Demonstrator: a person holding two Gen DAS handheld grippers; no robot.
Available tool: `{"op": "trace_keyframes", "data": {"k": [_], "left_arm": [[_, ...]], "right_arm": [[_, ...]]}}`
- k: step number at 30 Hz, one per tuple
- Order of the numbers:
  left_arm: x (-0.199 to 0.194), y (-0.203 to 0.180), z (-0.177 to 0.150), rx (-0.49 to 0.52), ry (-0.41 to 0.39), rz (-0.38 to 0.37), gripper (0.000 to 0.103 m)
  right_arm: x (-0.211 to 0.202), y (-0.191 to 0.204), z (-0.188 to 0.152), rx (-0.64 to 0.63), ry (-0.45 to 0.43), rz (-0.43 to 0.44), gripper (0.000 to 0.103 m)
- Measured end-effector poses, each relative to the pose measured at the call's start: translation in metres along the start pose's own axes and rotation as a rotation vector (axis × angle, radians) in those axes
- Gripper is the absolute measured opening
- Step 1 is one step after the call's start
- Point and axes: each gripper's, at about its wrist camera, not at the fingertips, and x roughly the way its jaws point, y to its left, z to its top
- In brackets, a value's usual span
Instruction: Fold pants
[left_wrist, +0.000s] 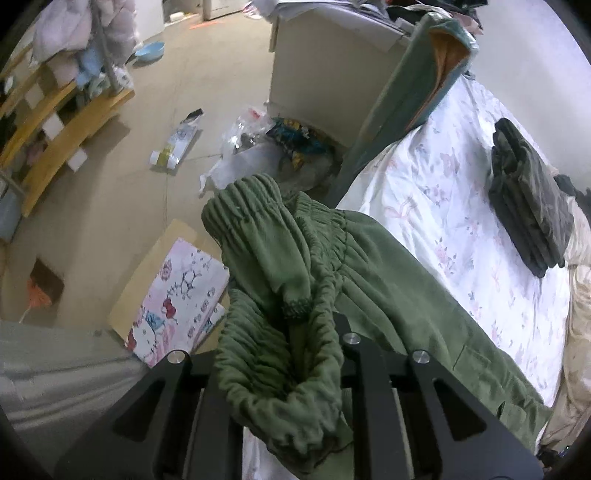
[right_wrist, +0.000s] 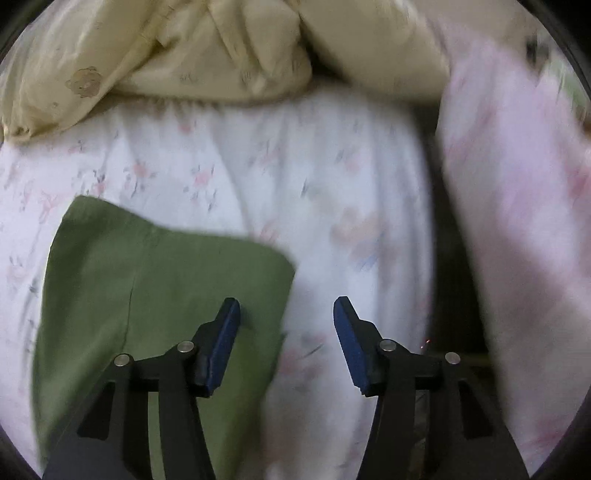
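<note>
Bunched green pants (left_wrist: 288, 280) hide the left claw's (left_wrist: 291, 354) tips.

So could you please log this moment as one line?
left gripper: shut on green pants | right gripper: open, empty | pants on bed

hidden: left hand-held gripper (left_wrist: 314, 332) fingertips under green pants (left_wrist: 280, 258) | blurred: pink cloth (right_wrist: 517, 184)

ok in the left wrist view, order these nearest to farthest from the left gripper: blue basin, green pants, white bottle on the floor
1. green pants, bunched between the fingers
2. white bottle, lying on the floor, upper left
3. blue basin, far back on the floor, top left
</note>
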Motion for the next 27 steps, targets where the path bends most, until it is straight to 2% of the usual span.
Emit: {"op": "trace_keyframes", "data": {"k": [1,2,4,6,7,8,10,12,13,14,15,17,19,21,24,25,27], "left_arm": [[-0.002,0.000,-0.001,-0.005,-0.007,-0.005,0.012],[-0.004,-0.002,-0.002,0.007,-0.018,-0.006,0.012],[-0.010,-0.009,-0.002,0.042,-0.042,-0.012,0.012],[-0.016,-0.014,-0.002,0.069,-0.059,-0.019,0.012],[-0.018,-0.015,-0.002,0.074,-0.066,-0.026,0.012],[-0.021,-0.016,-0.003,0.081,-0.071,-0.031,0.012],[-0.024,-0.018,-0.005,0.093,-0.079,-0.041,0.012],[-0.028,-0.020,-0.008,0.111,-0.081,-0.054,0.012],[-0.028,-0.021,-0.007,0.113,-0.080,-0.061,0.012],[-0.029,-0.021,-0.007,0.113,-0.079,-0.070,0.012],[-0.030,-0.021,-0.007,0.113,-0.078,-0.076,0.012],[-0.031,-0.024,-0.007,0.121,-0.075,-0.083,0.012],[-0.031,-0.028,-0.008,0.129,-0.069,-0.095,0.012],[-0.031,-0.034,-0.009,0.154,-0.058,-0.107,0.012],[-0.021,-0.045,-0.017,0.201,0.017,-0.141,0.012],[-0.021,-0.048,-0.019,0.218,0.010,-0.131,0.012],[-0.027,-0.055,-0.021,0.254,-0.015,-0.131,0.012]], "right_arm": [[-0.009,-0.001,-0.002,-0.018,-0.029,0.005,0.055],[-0.025,0.003,-0.006,-0.032,-0.076,0.071,0.055],[-0.053,0.024,-0.019,-0.087,-0.118,0.286,0.055],[-0.081,0.061,-0.056,-0.223,-0.087,0.516,0.055],[-0.090,0.077,-0.074,-0.277,-0.063,0.585,0.055],[-0.104,0.098,-0.107,-0.354,-0.025,0.685,0.055],[-0.124,0.129,-0.166,-0.453,0.048,0.832,0.055],[-0.140,0.161,-0.231,-0.543,0.154,0.944,0.054],[-0.151,0.178,-0.270,-0.607,0.216,1.012,0.052],[-0.162,0.194,-0.307,-0.676,0.263,1.061,0.045],[-0.172,0.203,-0.336,-0.726,0.293,1.087,0.042],[-0.191,0.227,-0.404,-0.841,0.392,1.157,0.028],[-0.202,0.244,-0.452,-0.942,0.438,1.179,0.026],[-0.204,0.262,-0.493,-1.044,0.431,1.153,0.024],[-0.184,0.280,-0.526,-1.140,0.461,1.023,0.023],[-0.180,0.281,-0.526,-1.148,0.456,1.011,0.020],[-0.176,0.278,-0.512,-1.132,0.507,1.033,0.019]]}}
